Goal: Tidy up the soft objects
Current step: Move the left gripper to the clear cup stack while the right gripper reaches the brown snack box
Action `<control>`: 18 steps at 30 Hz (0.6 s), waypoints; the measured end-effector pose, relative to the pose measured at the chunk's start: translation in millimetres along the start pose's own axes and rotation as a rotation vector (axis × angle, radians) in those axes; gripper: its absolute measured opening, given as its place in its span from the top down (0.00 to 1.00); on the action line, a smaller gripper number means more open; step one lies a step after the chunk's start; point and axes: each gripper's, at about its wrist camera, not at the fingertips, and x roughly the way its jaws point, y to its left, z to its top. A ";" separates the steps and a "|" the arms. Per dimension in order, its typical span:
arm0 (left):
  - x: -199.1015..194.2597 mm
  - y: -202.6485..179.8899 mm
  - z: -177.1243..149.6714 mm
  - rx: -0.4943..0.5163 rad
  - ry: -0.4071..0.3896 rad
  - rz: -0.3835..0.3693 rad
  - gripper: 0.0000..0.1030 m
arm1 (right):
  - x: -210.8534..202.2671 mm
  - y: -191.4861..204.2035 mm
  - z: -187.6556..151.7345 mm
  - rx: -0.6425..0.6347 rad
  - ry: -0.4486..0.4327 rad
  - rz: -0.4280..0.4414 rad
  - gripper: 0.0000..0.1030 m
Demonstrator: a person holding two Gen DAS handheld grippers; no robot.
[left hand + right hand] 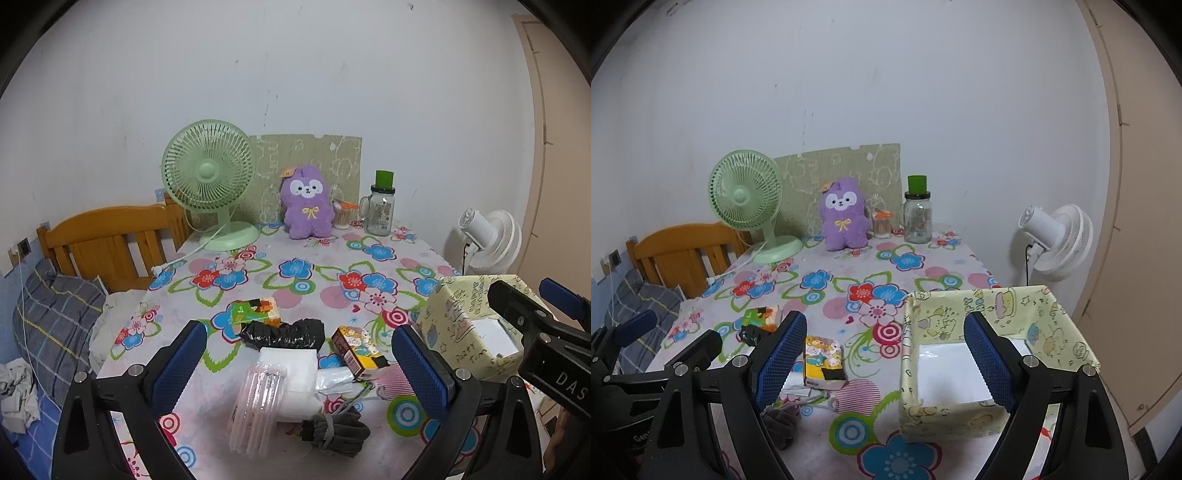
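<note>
Gloves [334,430] lie below the left gripper's [299,365] gaping, empty jaws.

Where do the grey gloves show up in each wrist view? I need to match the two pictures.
Left wrist view: grey gloves at bottom centre, on the tablecloth just right of the clear ribbed plastic case.
Right wrist view: grey gloves at lower left, partly hidden behind the gripper's left finger.
Shared landmark: purple plush at the far wall.
</note>
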 end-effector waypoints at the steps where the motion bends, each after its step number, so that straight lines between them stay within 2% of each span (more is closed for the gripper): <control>1: 2.4 1.0 -0.6 0.000 0.005 0.000 0.03 | 1.8 1.4 -0.4 -0.002 0.003 0.001 0.14; 18: 49.6 20.2 -14.3 -0.008 0.130 -0.001 0.04 | 51.3 34.6 -6.4 -0.031 0.093 0.034 0.17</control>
